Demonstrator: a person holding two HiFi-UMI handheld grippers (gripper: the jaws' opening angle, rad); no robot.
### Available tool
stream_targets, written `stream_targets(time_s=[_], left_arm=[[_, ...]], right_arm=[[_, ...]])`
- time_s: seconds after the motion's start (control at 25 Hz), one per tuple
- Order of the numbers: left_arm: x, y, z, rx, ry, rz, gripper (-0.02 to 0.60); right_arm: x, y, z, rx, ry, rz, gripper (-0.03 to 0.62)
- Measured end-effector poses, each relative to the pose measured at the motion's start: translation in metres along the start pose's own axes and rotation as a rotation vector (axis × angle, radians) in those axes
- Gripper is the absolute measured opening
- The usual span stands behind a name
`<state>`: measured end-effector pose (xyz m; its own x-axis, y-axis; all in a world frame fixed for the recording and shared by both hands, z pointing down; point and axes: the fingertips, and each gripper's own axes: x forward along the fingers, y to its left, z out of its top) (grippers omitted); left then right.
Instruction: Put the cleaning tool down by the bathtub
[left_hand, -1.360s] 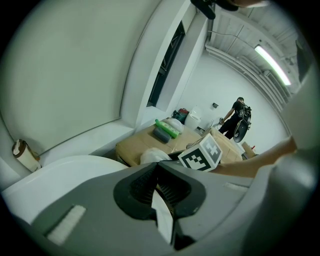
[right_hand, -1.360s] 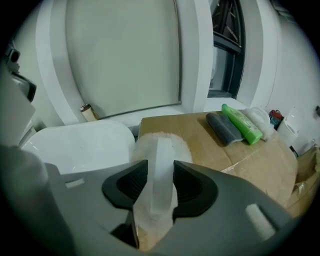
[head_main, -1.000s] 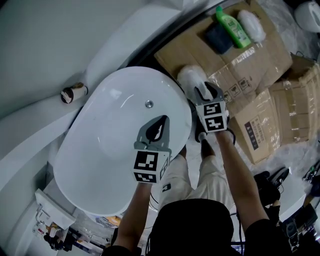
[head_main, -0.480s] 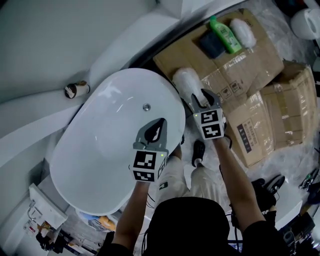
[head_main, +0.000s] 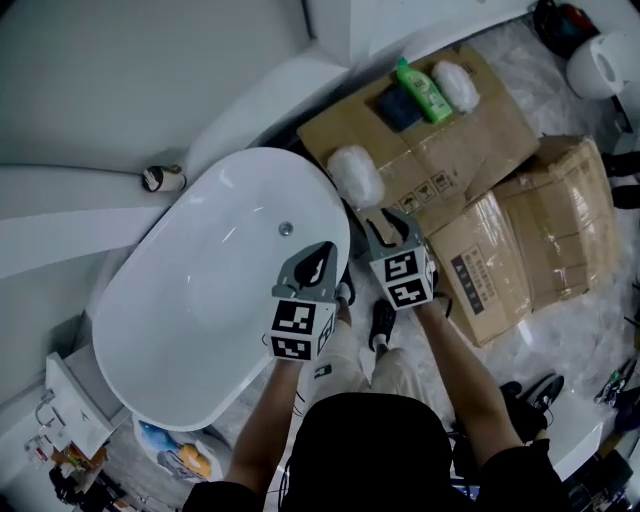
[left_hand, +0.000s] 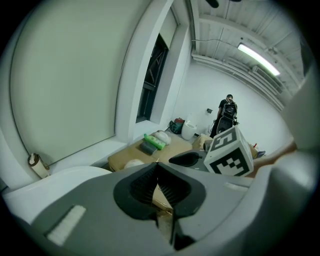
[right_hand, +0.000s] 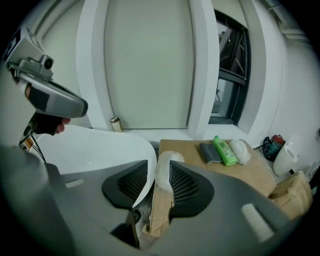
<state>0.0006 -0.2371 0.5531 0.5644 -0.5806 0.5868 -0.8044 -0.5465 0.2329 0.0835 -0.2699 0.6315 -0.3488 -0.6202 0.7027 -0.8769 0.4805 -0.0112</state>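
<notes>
A white fluffy cleaning tool (head_main: 355, 175) lies on flattened cardboard (head_main: 470, 140) right beside the white oval bathtub (head_main: 180, 320), near its far right rim. My right gripper (head_main: 386, 224) hovers just short of the tool, open and empty, not touching it. In the right gripper view the cleaning tool (right_hand: 163, 169) shows beyond the gap of the right gripper (right_hand: 159, 167). My left gripper (head_main: 316, 262) hangs over the tub's near right rim, shut on nothing; in its own view the left gripper (left_hand: 157, 170) has its pads meeting.
Farther back on the cardboard lie a green bottle (head_main: 422, 90), a dark sponge (head_main: 397, 108) and a second white fluffy pad (head_main: 457, 85). Cardboard boxes (head_main: 540, 240) stand at right. A paper roll (head_main: 162, 178) sits on the ledge behind the tub. A person (left_hand: 226, 112) stands far off.
My right gripper has drawn back toward me from the white fluffy tool, which stays on the cardboard by the tub. The left gripper has kept its place, shut.
</notes>
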Motion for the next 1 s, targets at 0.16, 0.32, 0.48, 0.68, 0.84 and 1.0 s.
stream_targets(time_s=[0.16, 0.32, 0.48, 0.68, 0.84, 1.0], left_arm=[[-0.018, -0.033, 0.014, 0.005, -0.063, 0.011, -0.002], [-0.038, -0.068, 0.019, 0.020, -0.120, 0.014, -0.002], [-0.065, -0.101, 0.021, 0.020, -0.170, 0.015, -0.002], [-0.103, -0.131, 0.022, 0.030, -0.223, 0.029, -0.002], [-0.135, -0.147, 0.030, 0.043, -0.275, 0.049, -0.002], [-0.164, -0.162, 0.043, 0.073, -0.329, 0.073, -0.002]], right_arm=[[-0.051, 0.002, 0.004, -0.003, -0.054, 0.004, 0.143], [-0.107, 0.007, 0.003, -0.008, -0.117, -0.004, 0.138], [-0.161, 0.018, 0.003, -0.022, -0.182, -0.004, 0.124], [-0.217, 0.036, 0.008, -0.046, -0.264, 0.005, 0.110], [-0.257, 0.051, 0.025, -0.079, -0.349, 0.011, 0.099], [-0.299, 0.064, 0.045, -0.113, -0.432, 0.023, 0.086]])
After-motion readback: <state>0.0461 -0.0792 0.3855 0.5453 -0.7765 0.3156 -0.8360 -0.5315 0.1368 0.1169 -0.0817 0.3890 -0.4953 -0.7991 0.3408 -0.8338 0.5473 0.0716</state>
